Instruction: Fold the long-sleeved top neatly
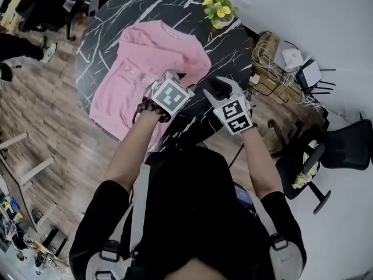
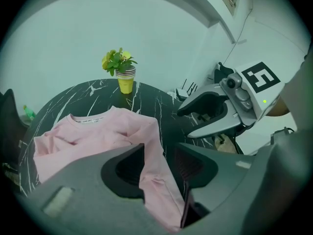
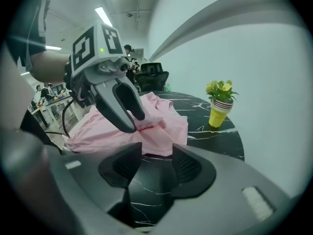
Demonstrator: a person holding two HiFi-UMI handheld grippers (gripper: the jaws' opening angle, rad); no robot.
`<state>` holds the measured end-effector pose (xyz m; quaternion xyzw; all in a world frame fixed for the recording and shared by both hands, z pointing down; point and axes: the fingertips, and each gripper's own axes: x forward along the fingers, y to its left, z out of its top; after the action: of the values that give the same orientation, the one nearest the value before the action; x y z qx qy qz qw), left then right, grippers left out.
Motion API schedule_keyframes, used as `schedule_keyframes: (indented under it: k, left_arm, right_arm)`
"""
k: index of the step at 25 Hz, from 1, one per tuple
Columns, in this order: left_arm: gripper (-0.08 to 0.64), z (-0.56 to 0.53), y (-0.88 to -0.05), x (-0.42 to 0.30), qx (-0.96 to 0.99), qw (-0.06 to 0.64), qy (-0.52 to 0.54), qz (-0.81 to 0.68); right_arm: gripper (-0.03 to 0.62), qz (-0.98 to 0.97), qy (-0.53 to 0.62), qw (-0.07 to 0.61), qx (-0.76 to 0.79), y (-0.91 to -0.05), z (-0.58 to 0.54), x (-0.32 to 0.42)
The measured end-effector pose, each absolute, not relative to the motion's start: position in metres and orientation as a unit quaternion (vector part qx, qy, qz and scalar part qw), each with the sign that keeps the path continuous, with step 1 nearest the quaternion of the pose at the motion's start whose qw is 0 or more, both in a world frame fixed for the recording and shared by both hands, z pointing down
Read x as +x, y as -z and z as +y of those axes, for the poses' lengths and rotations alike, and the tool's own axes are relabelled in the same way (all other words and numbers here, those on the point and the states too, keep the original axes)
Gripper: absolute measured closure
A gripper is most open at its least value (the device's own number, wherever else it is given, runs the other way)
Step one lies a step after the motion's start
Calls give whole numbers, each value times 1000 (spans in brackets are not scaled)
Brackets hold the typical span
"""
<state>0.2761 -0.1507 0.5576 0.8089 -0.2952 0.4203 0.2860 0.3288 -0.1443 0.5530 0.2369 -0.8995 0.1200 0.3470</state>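
A pink long-sleeved top lies spread on the round black marble table, its hem hanging over the near-left edge. My left gripper hovers over the top's near right side. In the left gripper view its jaws stand apart, and a folded strip of pink fabric shows in the gap below them, untouched by the pads. My right gripper is beside it over bare table, just off the top's edge. Its jaws are open with nothing between them.
A yellow cup of flowers stands at the table's far right rim. Cables and white boxes lie on the floor to the right, near a black chair. Desks and people stand in the far background.
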Motion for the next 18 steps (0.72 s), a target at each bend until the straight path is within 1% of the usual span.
schedule_keyframes:
  k: [4,8,11,14,18]
  left_arm:
    - [361,-145,-548,276,814,279,-412,-301]
    - [364,-139,-539,257,808,283,-406,-320]
    - [364,-135,-538,236,801,291,-402,-336]
    - [364,-133,-536,214,789,295,-402,-358]
    - [365,-125,-539,191,785,304,-390,-374]
  right_arm:
    - [393,-895,-125,346,251,-554,-150,344]
    - [393,-900,-115,334,255,-548,-162,341]
    - [393,-909,-109,322,243,-539,-167,320]
    - [397,-924,-121,284,226,-524,-170,288]
    - [431,-932,-134,262,210,-516,-175,242]
